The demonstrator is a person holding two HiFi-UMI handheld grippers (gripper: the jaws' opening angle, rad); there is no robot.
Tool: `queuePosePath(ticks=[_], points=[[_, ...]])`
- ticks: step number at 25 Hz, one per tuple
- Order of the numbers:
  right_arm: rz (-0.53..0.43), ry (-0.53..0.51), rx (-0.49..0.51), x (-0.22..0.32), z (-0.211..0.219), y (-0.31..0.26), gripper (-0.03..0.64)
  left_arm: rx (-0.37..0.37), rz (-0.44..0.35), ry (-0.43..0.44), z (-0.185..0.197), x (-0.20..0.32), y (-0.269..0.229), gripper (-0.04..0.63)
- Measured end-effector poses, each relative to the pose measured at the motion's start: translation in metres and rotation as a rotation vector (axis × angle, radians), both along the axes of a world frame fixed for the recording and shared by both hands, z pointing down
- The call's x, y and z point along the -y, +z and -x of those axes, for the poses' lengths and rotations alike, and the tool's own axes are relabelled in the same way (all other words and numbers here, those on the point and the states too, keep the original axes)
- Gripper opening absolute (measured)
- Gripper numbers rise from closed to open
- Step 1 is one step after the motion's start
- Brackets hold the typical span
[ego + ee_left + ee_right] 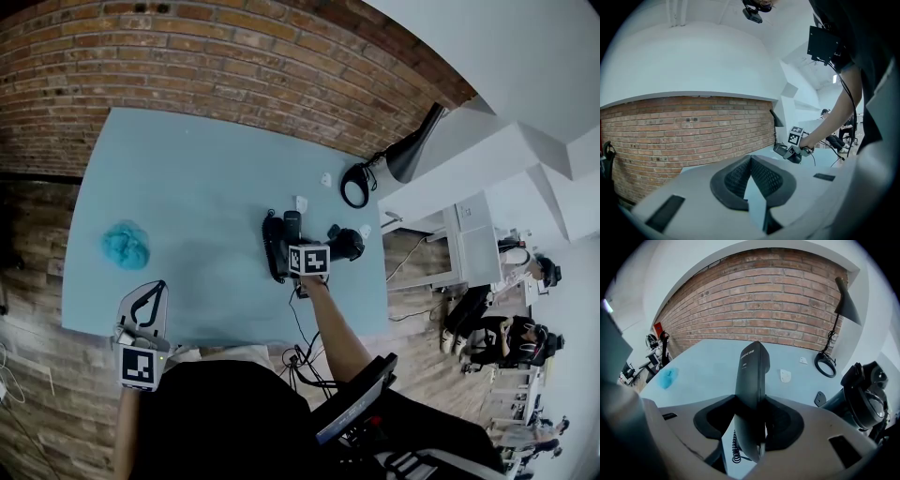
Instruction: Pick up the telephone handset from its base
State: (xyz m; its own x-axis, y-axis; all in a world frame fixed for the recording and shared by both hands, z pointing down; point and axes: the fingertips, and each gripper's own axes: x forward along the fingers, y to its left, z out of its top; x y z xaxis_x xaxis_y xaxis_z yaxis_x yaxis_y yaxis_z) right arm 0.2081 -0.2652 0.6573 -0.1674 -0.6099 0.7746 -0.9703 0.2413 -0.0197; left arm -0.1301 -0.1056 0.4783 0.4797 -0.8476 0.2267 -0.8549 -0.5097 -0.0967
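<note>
The black telephone handset (751, 380) stands between the pads of my right gripper (750, 423), which is shut on its middle; its coiled cord (736, 448) hangs below the jaws. In the head view the right gripper (293, 240) is over the black telephone base (275, 249), right of the table's centre, and the handset (292, 223) shows just beyond the marker cube. How far the handset is off the base is hidden. My left gripper (148, 302) hangs at the table's near left edge, open and holding nothing, also shown in its own view (752, 187).
A crumpled blue cloth (126, 245) lies at the table's left. A black rounded device (347, 244) sits right of the phone. A black lamp (412, 150) with a ring base (356, 185) and two small white pieces (301, 202) stand behind. A brick wall (216, 56) backs the light blue table (187, 178).
</note>
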Motion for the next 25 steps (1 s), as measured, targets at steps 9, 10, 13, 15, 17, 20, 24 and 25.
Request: queuePosePath(ticks=[9,10,13,15,17,20,24,25], points=[[-0.024,0.016,0.021,-0.002,-0.002,-0.006,0.198,0.004,-0.002,0.006,0.001,0.002,0.001,0.026],[-0.028,0.019,0.022,-0.002,-0.002,-0.008,0.198,0.003,0.002,0.007,0.0,0.002,0.001,0.025],[-0.04,0.021,0.025,-0.001,-0.003,-0.012,0.198,0.002,-0.006,0.013,-0.001,0.002,0.001,0.026],[-0.048,0.02,0.031,0.001,-0.003,-0.014,0.198,0.001,0.007,0.009,-0.001,0.003,0.003,0.026],[-0.058,0.021,0.039,0.001,-0.002,-0.019,0.198,0.0,0.005,0.01,-0.002,0.003,0.003,0.026],[-0.074,0.017,0.041,0.002,0.001,-0.026,0.198,-0.002,-0.016,0.014,-0.001,0.004,0.003,0.025],[-0.087,0.017,0.049,0.003,0.002,-0.032,0.198,-0.009,-0.006,0.012,-0.002,0.004,0.002,0.026],[-0.091,0.017,0.052,0.003,0.003,-0.034,0.198,-0.008,-0.014,0.013,-0.002,0.004,0.002,0.026]])
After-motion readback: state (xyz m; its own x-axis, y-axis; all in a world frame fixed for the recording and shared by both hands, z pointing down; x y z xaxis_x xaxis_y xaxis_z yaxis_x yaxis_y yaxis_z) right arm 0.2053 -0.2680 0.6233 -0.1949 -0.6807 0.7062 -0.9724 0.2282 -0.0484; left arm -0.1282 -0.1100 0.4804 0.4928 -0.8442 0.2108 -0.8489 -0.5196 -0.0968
